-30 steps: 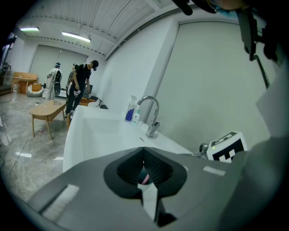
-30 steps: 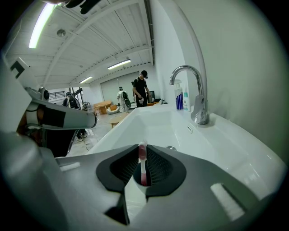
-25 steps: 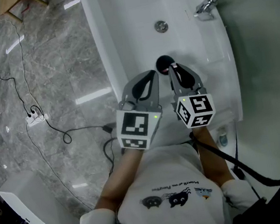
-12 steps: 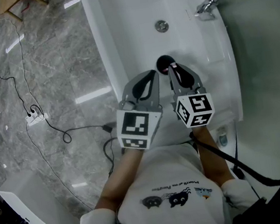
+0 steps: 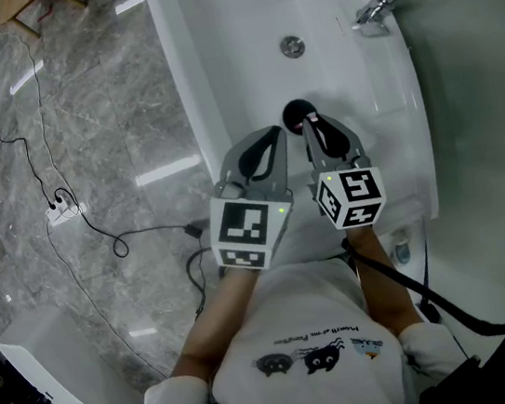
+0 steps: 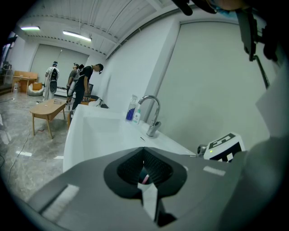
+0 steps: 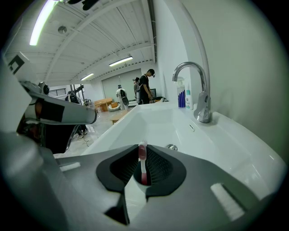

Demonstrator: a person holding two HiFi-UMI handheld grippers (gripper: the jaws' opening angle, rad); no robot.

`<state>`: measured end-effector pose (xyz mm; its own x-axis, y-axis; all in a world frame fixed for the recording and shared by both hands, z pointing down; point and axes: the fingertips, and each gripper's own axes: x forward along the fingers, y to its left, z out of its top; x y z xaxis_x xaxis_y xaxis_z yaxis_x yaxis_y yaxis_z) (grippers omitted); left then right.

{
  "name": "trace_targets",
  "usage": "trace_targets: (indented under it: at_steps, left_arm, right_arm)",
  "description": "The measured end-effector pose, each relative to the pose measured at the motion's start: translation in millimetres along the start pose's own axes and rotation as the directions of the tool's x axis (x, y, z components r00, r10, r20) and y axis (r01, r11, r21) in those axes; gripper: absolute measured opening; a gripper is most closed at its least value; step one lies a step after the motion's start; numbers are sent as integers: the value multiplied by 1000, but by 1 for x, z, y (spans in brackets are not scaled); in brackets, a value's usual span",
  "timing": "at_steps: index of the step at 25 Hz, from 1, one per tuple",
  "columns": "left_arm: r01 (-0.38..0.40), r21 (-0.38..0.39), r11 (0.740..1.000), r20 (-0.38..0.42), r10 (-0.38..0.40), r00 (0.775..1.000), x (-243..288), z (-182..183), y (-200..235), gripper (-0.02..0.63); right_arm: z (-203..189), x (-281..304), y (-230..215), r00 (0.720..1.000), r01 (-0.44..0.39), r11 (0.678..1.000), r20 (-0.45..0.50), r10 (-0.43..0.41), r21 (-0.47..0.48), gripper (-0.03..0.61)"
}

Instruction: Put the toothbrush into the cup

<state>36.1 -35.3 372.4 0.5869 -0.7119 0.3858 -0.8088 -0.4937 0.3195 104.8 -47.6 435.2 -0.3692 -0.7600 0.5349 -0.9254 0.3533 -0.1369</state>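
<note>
Head view first: I am looking down on both tools over the white sink (image 5: 211,52). The right tool (image 5: 313,123) is reaching to the edge of a dark round cup (image 5: 294,115), and a pink speck of the toothbrush (image 5: 314,120) is showing at its tips. The left tool (image 5: 273,137) is hanging just beside it.

Left gripper view: the left tool (image 6: 143,150) is showing its jaws together on nothing. I am catching only a sliver of the pink toothbrush (image 6: 145,179) through its opening.

Right gripper view: the right tool (image 7: 142,146) is clamping the toothbrush (image 7: 143,169), which is standing upright between the jaws, head uppermost. I cannot tell whether its lower end is inside the cup.

I am judging it light, stiff and slick, likely to swivel in the pads, so a hold on the handle suits it best.
</note>
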Motion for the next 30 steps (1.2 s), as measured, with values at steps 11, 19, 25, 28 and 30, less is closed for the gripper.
trace_targets:
  at_steps: [11, 19, 25, 28, 30]
  left_arm:
    - [4, -1, 1000, -2, -4, 1000, 2, -1, 1, 0]
    - [2, -5, 1000, -2, -2, 1000, 1, -1, 3, 0]
    - [2, -11, 1000, -3, -2, 1000, 1, -1, 3, 0]
    - [2, -12, 1000, -5, -2, 1000, 1, -1, 4, 0]
    - [1, -12, 1000, -6, -1, 1000, 0, -1, 5, 0]
  right_arm:
    - [-4, 4, 1, 1000, -3, 1000, -16, 3, -16, 55]
    - [-5, 5, 4, 1000, -5, 999, -26, 4, -32, 55]
    - [-6, 7, 5, 999, -5, 999, -34, 4, -36, 55]
    - [-6, 8, 6, 999, -5, 999, -38, 3, -39, 55]
    - [-6, 8, 6, 999, -5, 999, -39, 3, -42, 55]
